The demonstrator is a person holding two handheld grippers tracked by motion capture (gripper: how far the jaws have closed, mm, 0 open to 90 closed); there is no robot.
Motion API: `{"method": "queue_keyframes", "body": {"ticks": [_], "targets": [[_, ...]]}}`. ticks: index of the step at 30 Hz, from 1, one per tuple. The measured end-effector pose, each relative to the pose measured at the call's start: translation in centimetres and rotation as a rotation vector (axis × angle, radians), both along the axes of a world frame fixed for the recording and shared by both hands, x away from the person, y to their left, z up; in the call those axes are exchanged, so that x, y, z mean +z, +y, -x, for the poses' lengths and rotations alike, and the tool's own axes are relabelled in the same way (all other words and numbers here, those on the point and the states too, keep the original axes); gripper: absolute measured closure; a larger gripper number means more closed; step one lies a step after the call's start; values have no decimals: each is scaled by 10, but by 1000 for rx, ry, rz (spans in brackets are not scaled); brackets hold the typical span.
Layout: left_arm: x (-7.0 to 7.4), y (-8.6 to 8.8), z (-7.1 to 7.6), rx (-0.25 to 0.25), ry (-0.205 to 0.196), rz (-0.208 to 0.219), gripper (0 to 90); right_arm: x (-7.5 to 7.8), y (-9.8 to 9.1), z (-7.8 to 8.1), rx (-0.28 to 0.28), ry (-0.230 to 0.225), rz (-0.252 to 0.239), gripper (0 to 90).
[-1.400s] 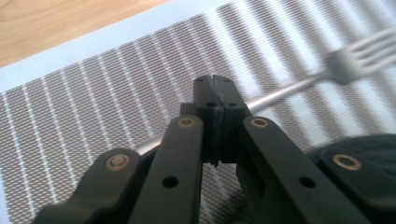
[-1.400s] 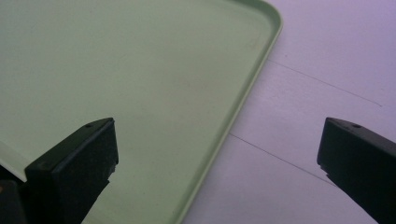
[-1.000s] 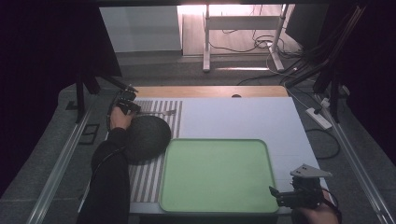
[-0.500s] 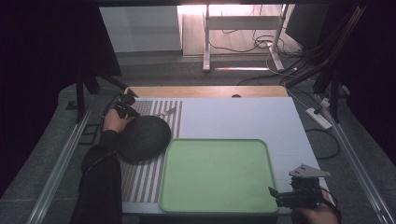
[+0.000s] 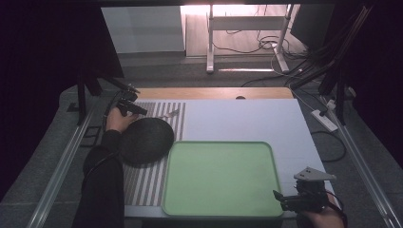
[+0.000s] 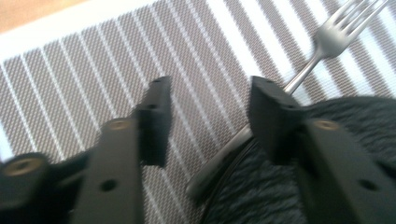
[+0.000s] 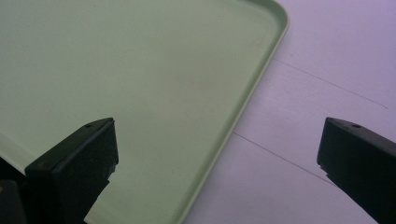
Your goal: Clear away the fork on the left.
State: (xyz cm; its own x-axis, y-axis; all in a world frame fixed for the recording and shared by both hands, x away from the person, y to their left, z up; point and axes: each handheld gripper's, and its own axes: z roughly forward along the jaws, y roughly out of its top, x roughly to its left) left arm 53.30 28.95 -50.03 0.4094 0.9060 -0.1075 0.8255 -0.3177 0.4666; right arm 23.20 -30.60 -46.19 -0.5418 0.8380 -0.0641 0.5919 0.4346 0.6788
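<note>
A silver fork (image 6: 327, 42) lies on a grey-and-white striped placemat (image 5: 147, 185), with its handle running under the far rim of a dark, rough-textured round disc (image 5: 145, 141). My left gripper (image 6: 210, 107) hovers low over that spot. Its jaws have just been opening and now stand apart. The fork handle (image 6: 224, 158) lies between them, and no pad presses on it. In the high view the left gripper (image 5: 135, 108) is at the disc's far left edge and the fork (image 5: 169, 114) just right of it. My right gripper (image 7: 222, 140) is wide open over the near right corner of the green tray (image 7: 252, 93), holding nothing.
The green tray (image 5: 218, 178) sits at the table's near middle, with the right gripper (image 5: 281, 199) at its near right corner. White tabletop (image 5: 247, 118) stretches behind it. A wooden strip (image 5: 214, 92) marks the far edge. Cables and a power strip (image 5: 325, 119) lie on the floor to the right.
The person's left forearm has swung slightly to the left while the left gripper stays at the disc's far edge. The right gripper has not moved.
</note>
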Motion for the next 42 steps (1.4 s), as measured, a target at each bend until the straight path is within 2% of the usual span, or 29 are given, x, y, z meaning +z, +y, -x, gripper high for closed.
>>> {"method": "queue_keyframes", "body": {"ticks": [2, 5, 11, 14, 17, 22, 25, 28, 30, 32, 37, 42], "targets": [[0, -4, -3, -4, -2, 25, 386, 0, 0, 0, 1, 0, 0, 0], [0, -10, -6, -13, -2, 35, 283, 0, 0, 0, 2, 1, -1, 0], [-2, -23, -12, -52, 26, 73, 110, 0, 0, 0, 3, 2, -3, 0], [-5, -31, -14, -78, 36, 61, 16, 0, 0, 0, 5, 4, -2, 0], [-9, -38, -17, -84, 50, 46, 0, 0, 0, 0, 5, 3, -2, 0], [-18, -48, -23, -83, 84, -26, 0, 0, 0, 0, 8, 4, -2, 0], [-23, -53, -25, -92, 89, -58, 0, 0, 0, 0, 9, 4, -2, 0], [-26, -53, -26, -84, 91, -56, 0, 0, 0, 0, 10, 4, -2, 0], [-28, -52, -27, -78, 85, -70, 1, 0, 0, 0, 10, 5, -1, 0], [-26, -52, -27, -74, 75, -95, 42, 0, 0, 0, 11, 4, 0, 0], [-23, -47, -26, -90, 67, -100, 150, 0, 1, 0, 15, 5, 3, 0], [-19, -37, -21, -126, 29, -83, 462, -1, 1, 0, 17, 5, 7, 0]]}}
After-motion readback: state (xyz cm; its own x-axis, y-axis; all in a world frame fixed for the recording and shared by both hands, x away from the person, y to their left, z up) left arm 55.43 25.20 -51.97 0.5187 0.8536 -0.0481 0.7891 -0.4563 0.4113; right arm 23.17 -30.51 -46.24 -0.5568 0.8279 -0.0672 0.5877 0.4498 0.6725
